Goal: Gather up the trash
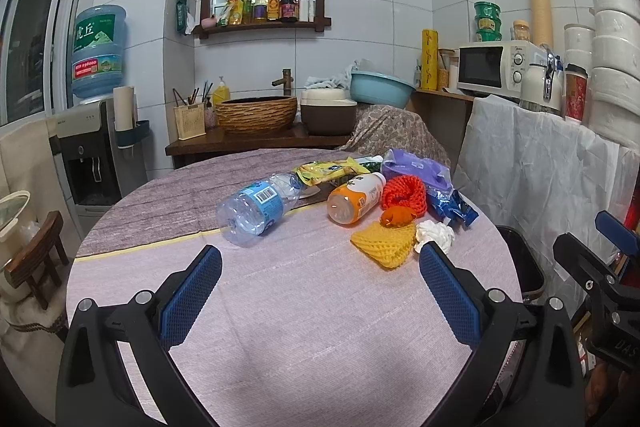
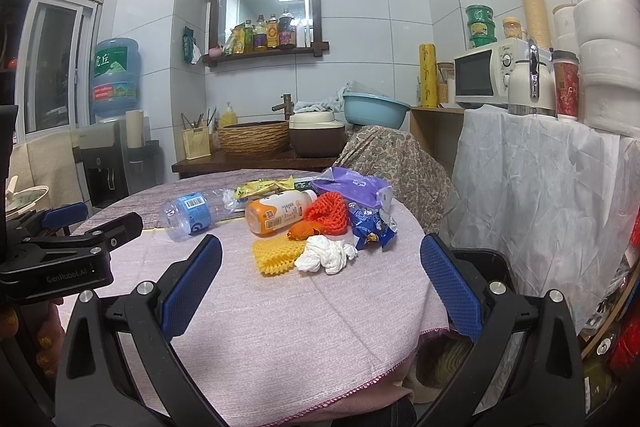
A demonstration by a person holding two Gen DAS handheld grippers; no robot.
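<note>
My left gripper (image 1: 320, 289) hovers over the near part of the worktop (image 1: 280, 327), jaws spread wide with nothing between them. My right gripper (image 2: 320, 285) hangs at the worktop's right edge, jaws also wide apart and empty; one pad sits over the cloth, the other over the bin (image 2: 488, 263) just beside the worktop.

The trash lies in a cluster on the far half of the round worktop. A clear bottle (image 1: 260, 205) with a blue label lies on its side at the left of the pile. Just right of it an orange bottle (image 1: 354, 199) lies on its side, base toward me. Behind them rests a yellow wrapper (image 1: 332, 171). A red net (image 1: 402, 193) touches the orange bottle's right side, and a purple pack (image 1: 416, 169) sits behind it. A blue wrapper (image 1: 452, 207) lies at the pile's right end. Nearest me are a yellow net (image 1: 382, 243), a small orange scrap (image 1: 398, 217) just behind it, and a crumpled white tissue (image 1: 434, 235) beside it on the right.

Both grippers are well apart from the pile, touching none of it. In the right view, my left gripper shows at the left edge, a hand (image 2: 44, 339) below it.
</note>
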